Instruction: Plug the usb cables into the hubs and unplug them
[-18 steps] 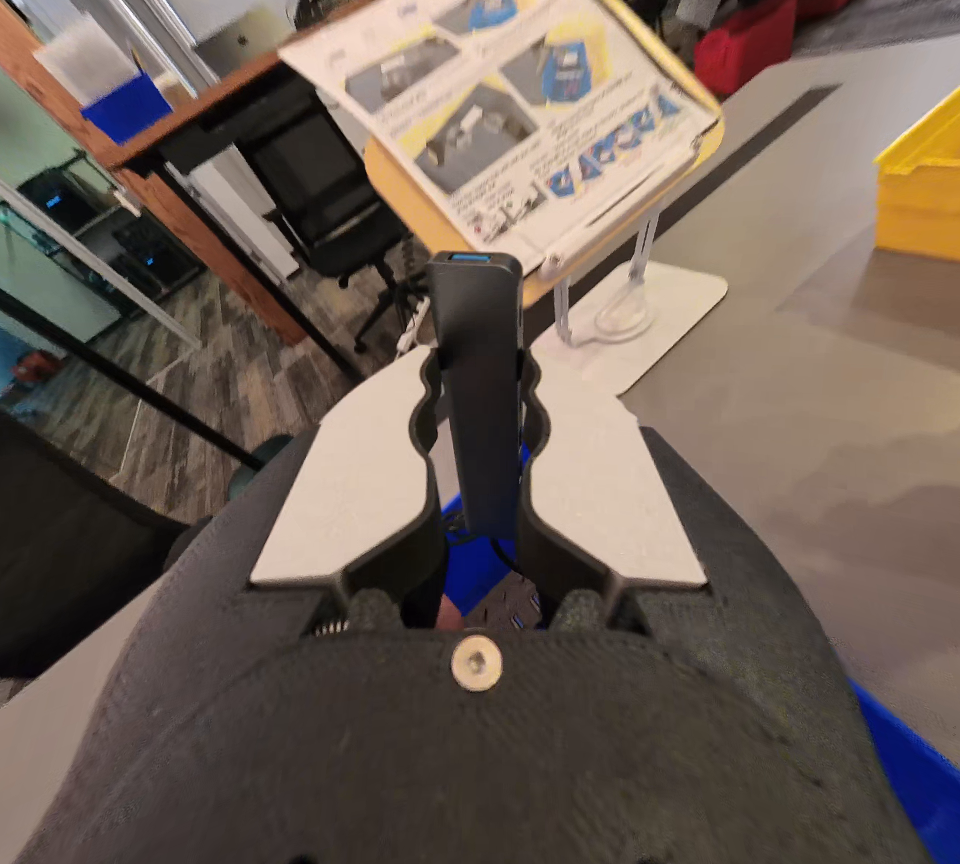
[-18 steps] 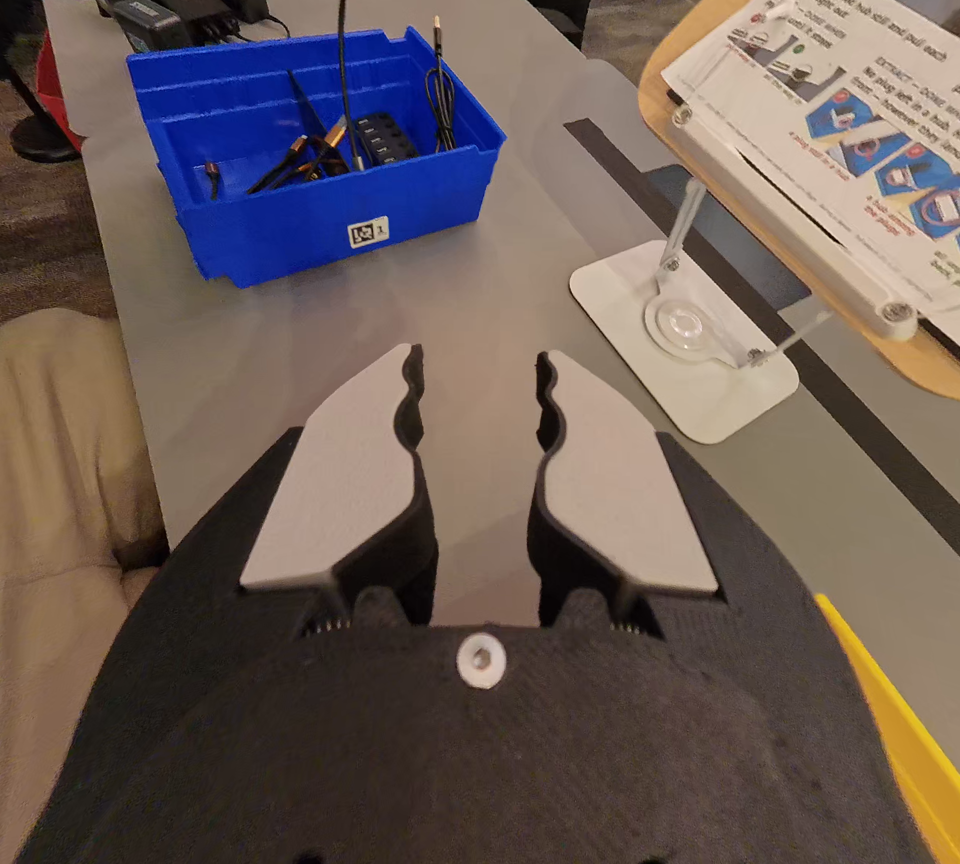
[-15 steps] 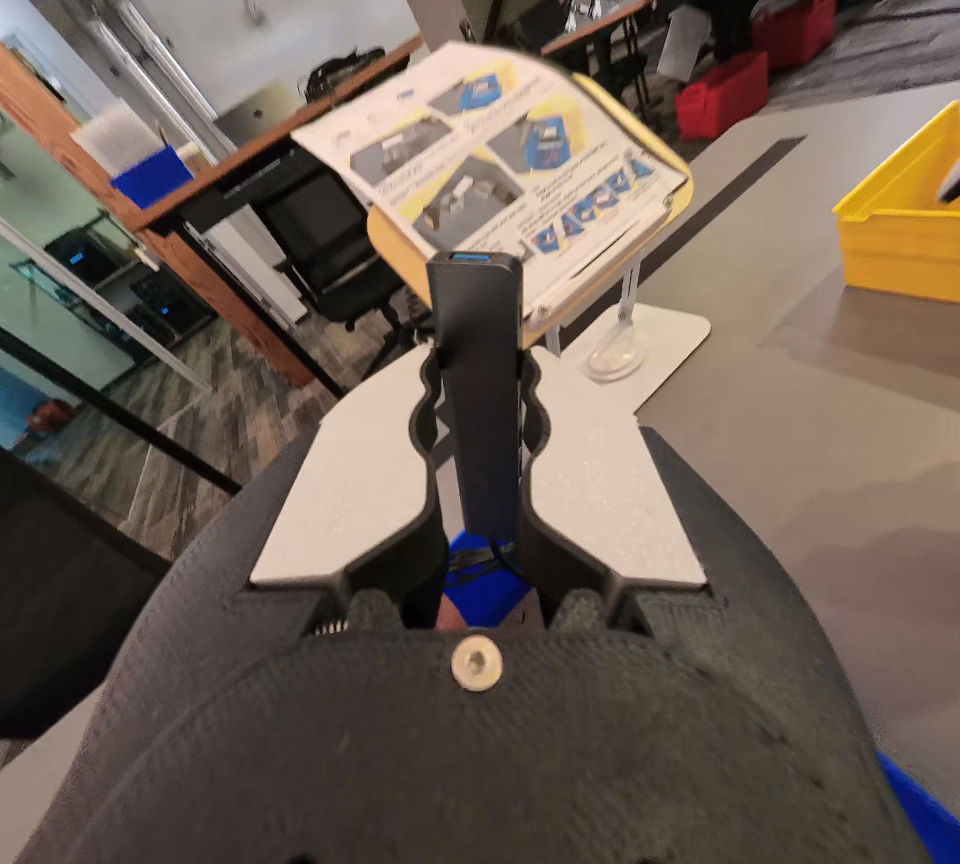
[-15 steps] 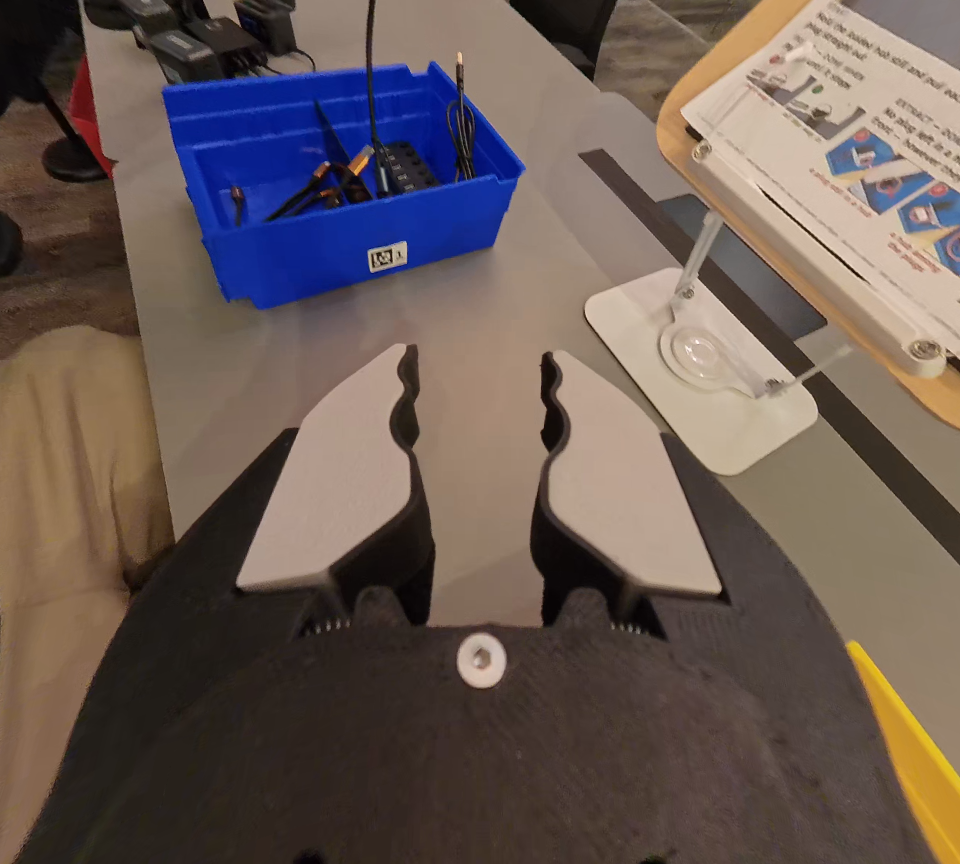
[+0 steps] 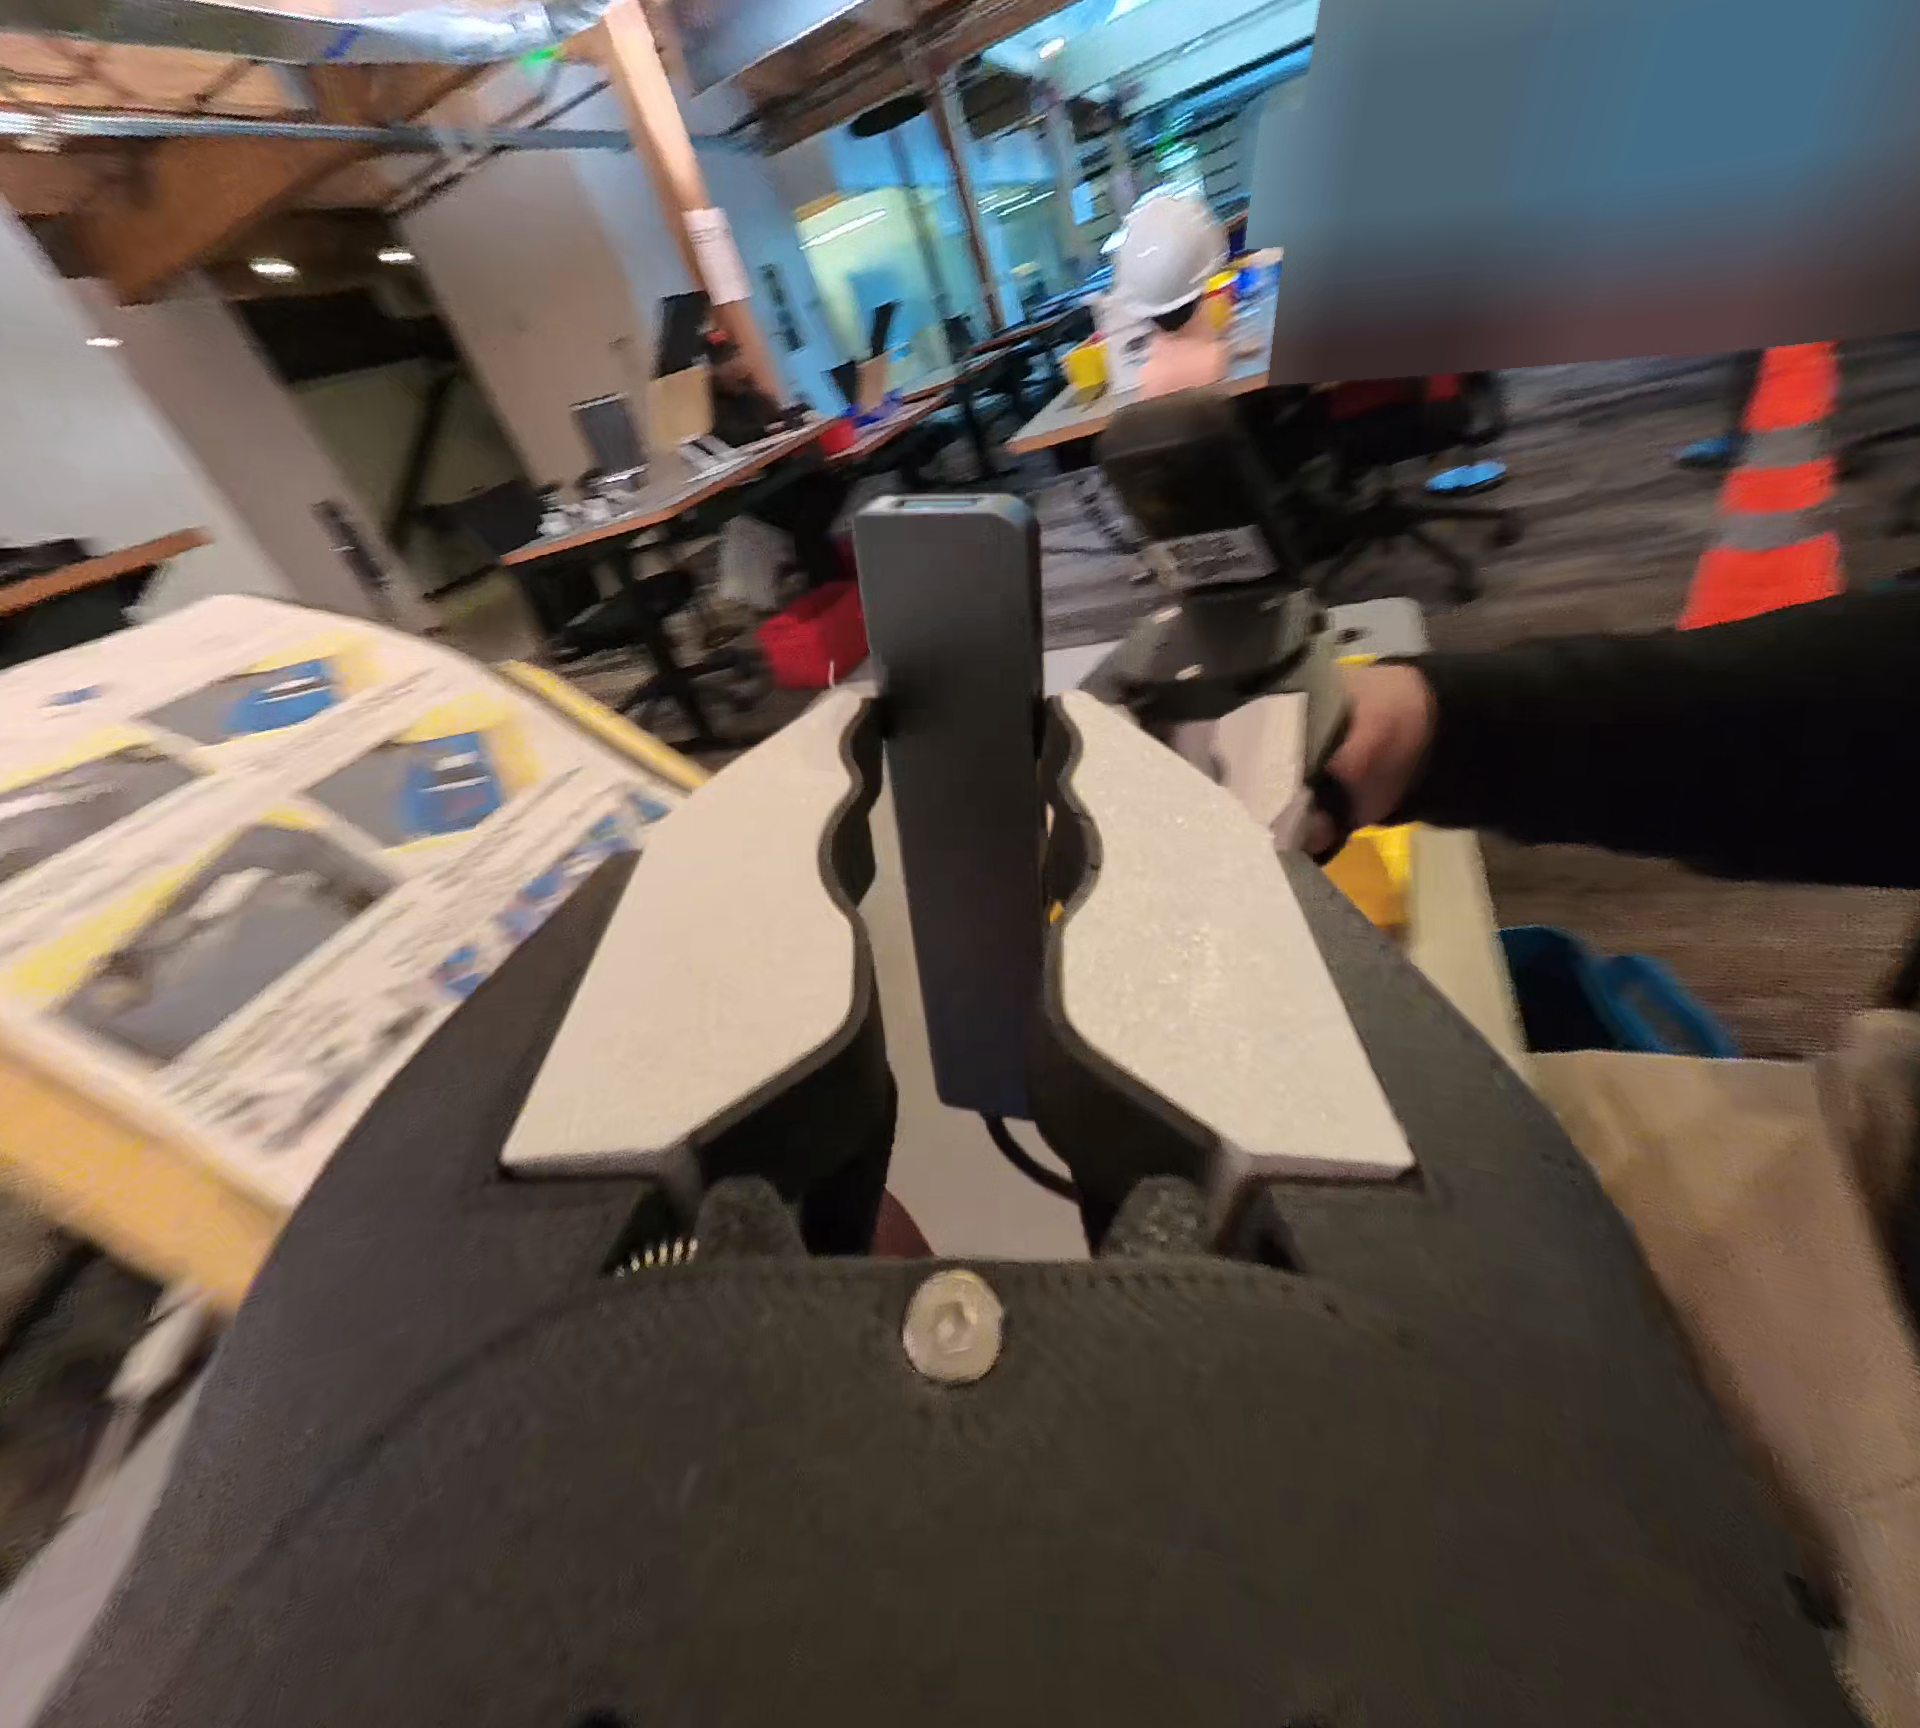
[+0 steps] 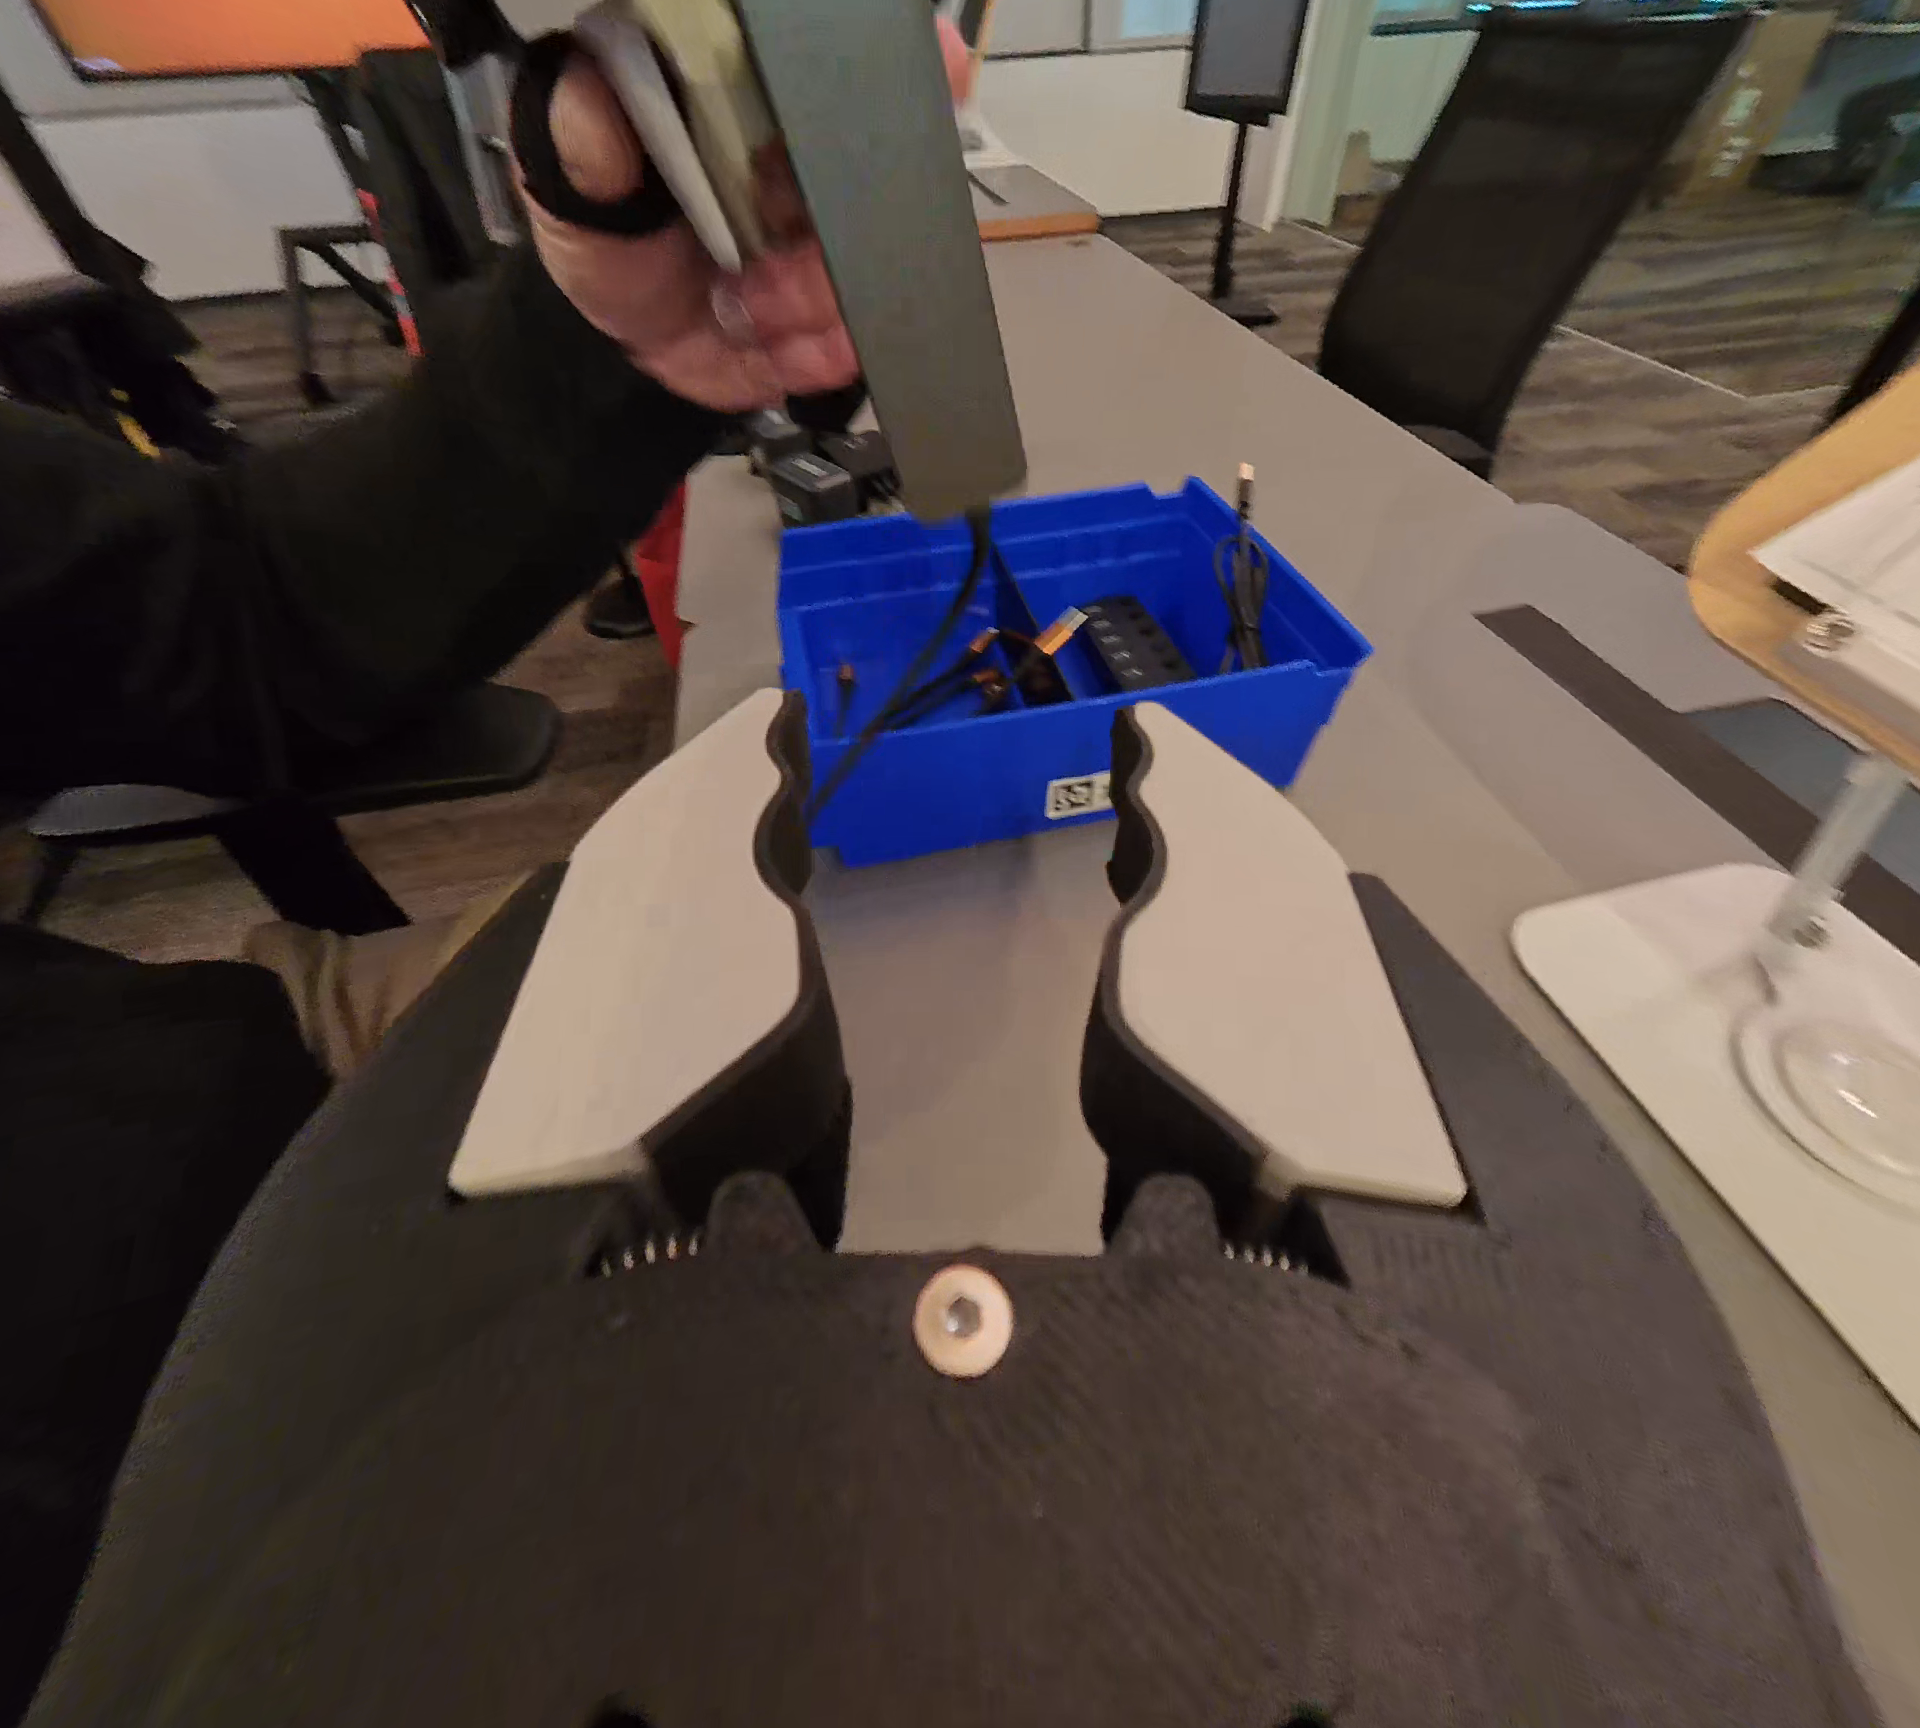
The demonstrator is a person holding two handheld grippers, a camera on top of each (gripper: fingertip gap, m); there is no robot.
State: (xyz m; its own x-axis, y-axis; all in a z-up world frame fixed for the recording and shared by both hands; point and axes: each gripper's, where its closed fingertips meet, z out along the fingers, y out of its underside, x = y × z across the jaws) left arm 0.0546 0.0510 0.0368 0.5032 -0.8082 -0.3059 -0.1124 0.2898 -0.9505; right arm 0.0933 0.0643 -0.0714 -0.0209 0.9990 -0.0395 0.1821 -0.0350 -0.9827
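Since the earlier frame, left tongs (image 5: 956, 722) swung up and round, hub (image 5: 961, 805) clamped between them mid-frame. Right tongs (image 6: 961, 743) gape open, empty, low over the worktop (image 6: 1382, 598). Hub looks light, rigid, slick; best gripped on its flat sides. Only the right view shows its cable (image 6: 935, 629) trailing into the blue bin (image 6: 1226, 743), upper centre, with spare cables.

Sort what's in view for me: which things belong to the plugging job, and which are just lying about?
Job:
- dark hub, clamped in the left gripper, its lead trailing into the bin
- right gripper, open and empty
- blue bin holding loose usb cables and a black multi-port hub

Lying about:
- instruction sheet stand
- chargers behind the bin
- yellow bin
- traffic cone
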